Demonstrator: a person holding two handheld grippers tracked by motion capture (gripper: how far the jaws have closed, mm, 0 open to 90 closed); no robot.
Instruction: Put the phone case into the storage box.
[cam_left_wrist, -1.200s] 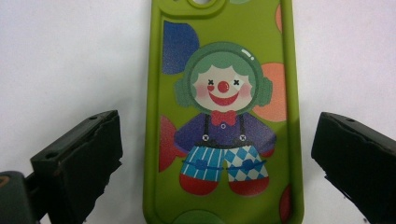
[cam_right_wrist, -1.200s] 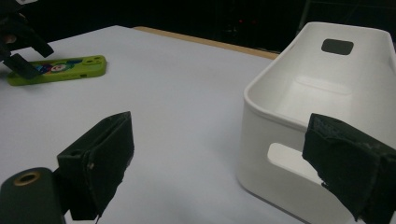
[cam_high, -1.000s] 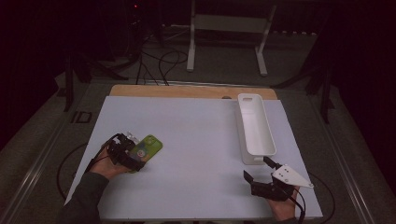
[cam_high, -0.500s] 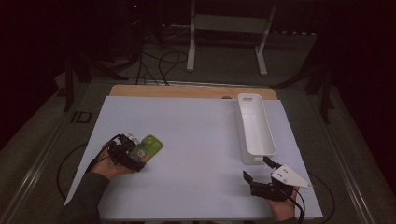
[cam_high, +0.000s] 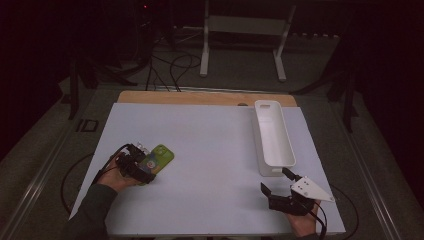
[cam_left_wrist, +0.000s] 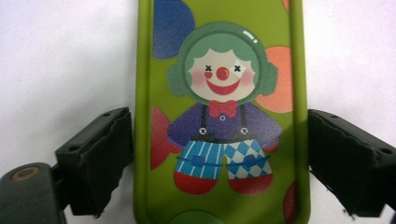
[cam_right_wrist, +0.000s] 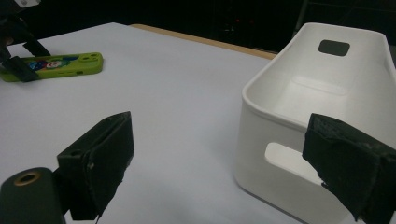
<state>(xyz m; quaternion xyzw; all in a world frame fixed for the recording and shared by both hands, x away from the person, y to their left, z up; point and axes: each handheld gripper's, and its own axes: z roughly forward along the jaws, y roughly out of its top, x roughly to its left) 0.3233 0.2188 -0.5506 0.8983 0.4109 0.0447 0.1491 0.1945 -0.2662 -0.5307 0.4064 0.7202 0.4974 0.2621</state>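
Phone case (cam_left_wrist: 222, 116) flat on bench (cam_high: 215, 150), left claw (cam_left_wrist: 219, 154) closing around it, pads not touching yet; centre before squeezing. Right claw (cam_right_wrist: 224, 172) open, idle.

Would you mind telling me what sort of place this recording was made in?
Probably a lab or studio set up for recording: a white table in a dark room, cables on the floor behind it, and a white metal stand beyond.
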